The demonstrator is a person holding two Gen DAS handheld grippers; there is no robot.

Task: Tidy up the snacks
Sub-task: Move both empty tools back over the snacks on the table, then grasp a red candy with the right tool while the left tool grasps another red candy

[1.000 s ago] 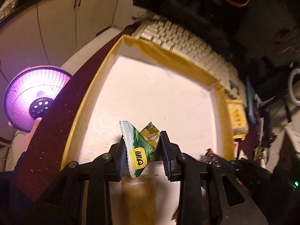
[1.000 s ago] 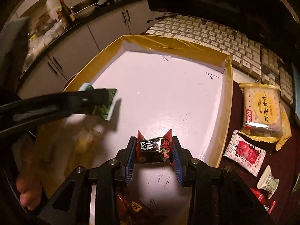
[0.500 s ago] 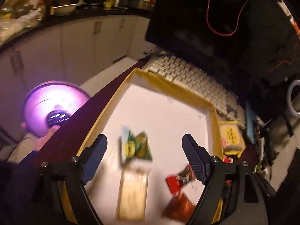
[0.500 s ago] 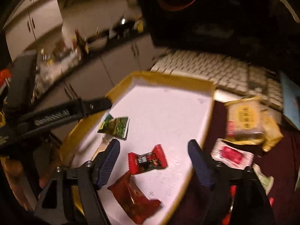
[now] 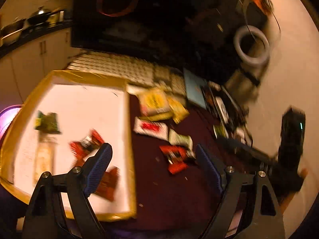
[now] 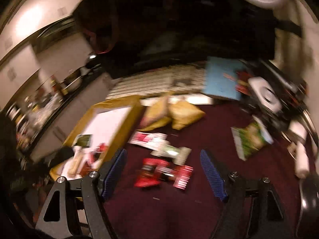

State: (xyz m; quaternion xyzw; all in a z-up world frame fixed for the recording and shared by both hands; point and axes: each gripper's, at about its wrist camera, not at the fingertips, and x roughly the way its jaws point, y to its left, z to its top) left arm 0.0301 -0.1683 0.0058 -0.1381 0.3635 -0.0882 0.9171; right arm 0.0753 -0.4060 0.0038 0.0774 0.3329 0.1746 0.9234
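Both views are motion-blurred. A yellow-rimmed white tray [image 5: 127,139] [image 6: 137,107] holds a green snack packet [image 5: 46,120] [image 6: 82,140], a red-and-black candy [image 5: 87,144] and a dark red packet [image 5: 106,181]. On the maroon cloth to its right lie a red packet [image 5: 175,157] [image 6: 151,172], a red-and-white packet [image 5: 150,127] [image 6: 147,138] and yellow biscuit packs [image 5: 157,103] [image 6: 179,113]. My left gripper [image 5: 154,164] is open and empty, above the tray's right rim. My right gripper [image 6: 163,172] is open and empty, above the red packet.
A white keyboard [image 5: 119,67] [image 6: 149,82] lies behind the tray, with a dark monitor above it. A blue book [image 6: 224,79], a green snack bag [image 6: 251,139], a tape roll [image 5: 251,46] and dark clutter crowd the right side. Kitchen cabinets stand at the left.
Both grippers let go of their snacks into the tray, opened wide, pulled back and swung right toward the loose snacks on the cloth.
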